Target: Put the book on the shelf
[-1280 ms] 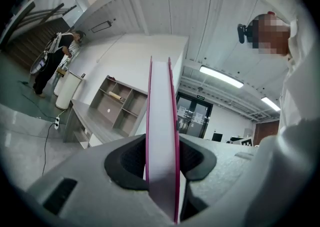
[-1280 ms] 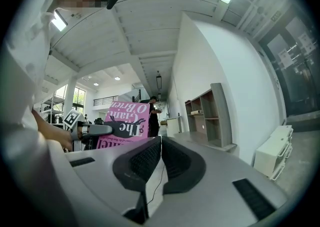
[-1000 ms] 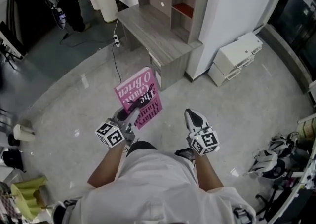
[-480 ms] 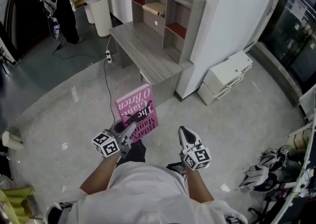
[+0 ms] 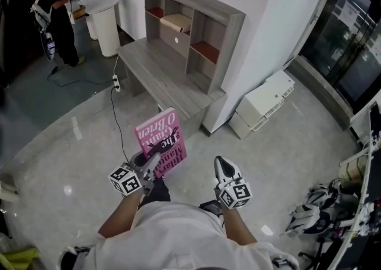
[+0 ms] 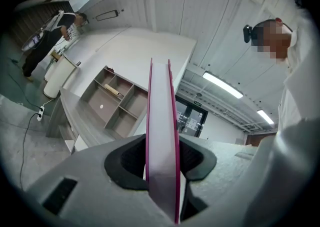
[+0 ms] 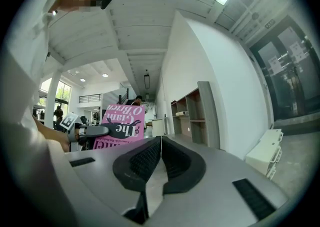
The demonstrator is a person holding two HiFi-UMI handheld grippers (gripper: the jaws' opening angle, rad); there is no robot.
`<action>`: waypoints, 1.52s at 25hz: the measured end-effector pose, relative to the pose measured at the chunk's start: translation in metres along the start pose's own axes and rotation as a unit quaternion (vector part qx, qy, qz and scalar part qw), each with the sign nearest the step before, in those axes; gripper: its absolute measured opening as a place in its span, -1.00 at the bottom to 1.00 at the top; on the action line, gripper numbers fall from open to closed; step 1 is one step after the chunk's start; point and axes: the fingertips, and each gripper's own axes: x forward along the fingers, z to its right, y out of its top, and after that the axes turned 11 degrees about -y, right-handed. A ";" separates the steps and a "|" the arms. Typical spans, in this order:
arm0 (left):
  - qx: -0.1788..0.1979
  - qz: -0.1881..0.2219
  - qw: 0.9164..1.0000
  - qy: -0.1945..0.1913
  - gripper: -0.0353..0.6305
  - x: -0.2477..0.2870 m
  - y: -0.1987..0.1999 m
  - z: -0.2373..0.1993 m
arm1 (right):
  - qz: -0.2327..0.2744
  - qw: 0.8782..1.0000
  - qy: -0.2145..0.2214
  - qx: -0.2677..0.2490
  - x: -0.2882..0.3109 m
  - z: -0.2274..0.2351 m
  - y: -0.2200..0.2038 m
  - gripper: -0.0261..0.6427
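Note:
My left gripper (image 5: 153,159) is shut on a pink book (image 5: 159,141) with black lettering on its cover, held up in front of me above the floor. In the left gripper view the book (image 6: 161,136) stands edge-on between the black pads, pages toward the camera. My right gripper (image 5: 224,165) is shut with nothing in it, level with the left; its pads (image 7: 150,158) meet. The pink book (image 7: 120,126) appears to its left. The grey wooden shelf unit (image 5: 193,34) with open compartments stands on a desk (image 5: 161,75) ahead, against the white wall.
A white cabinet (image 5: 262,103) lies on the floor right of the desk. A person in black (image 5: 56,19) stands by a white round bin (image 5: 106,22) at the far left. A power strip and cable (image 5: 114,93) run over the floor. Gear lies at the right edge (image 5: 321,215).
The view has moved forward toward the desk and shelf. Both grippers keep their hold and spacing; the book sits slightly lower in the frame.

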 end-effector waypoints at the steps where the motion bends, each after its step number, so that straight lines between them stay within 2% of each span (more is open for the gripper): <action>1: -0.002 0.001 1.000 -0.001 -0.45 0.007 0.009 -0.016 | 0.006 1.000 -0.007 -0.006 0.017 0.002 0.005 -0.87; 6: -0.004 0.004 1.000 -0.021 -0.45 0.049 0.056 -0.086 | 0.017 0.999 -0.024 -0.027 0.104 0.009 0.028 -0.87; 13: -0.016 -0.009 0.998 -0.058 -0.45 0.112 0.122 -0.182 | 0.008 0.998 -0.061 -0.023 0.226 0.021 0.047 -0.87; 19: -0.002 -0.019 0.995 -0.097 -0.45 0.161 0.162 -0.218 | 0.018 0.996 -0.085 -0.026 0.278 0.036 0.085 -0.87; 27: -0.003 -0.034 0.992 -0.125 -0.45 0.218 0.198 -0.273 | 0.013 0.991 -0.133 -0.025 0.332 0.056 0.096 -0.87; 34: -0.001 -0.040 0.988 -0.148 -0.45 0.286 0.228 -0.295 | 0.005 0.988 -0.149 -0.043 0.375 0.075 0.114 -0.87; 38: 0.013 -0.037 0.986 -0.164 -0.45 0.310 0.240 -0.294 | 0.009 0.988 -0.145 -0.053 0.386 0.077 0.123 -0.87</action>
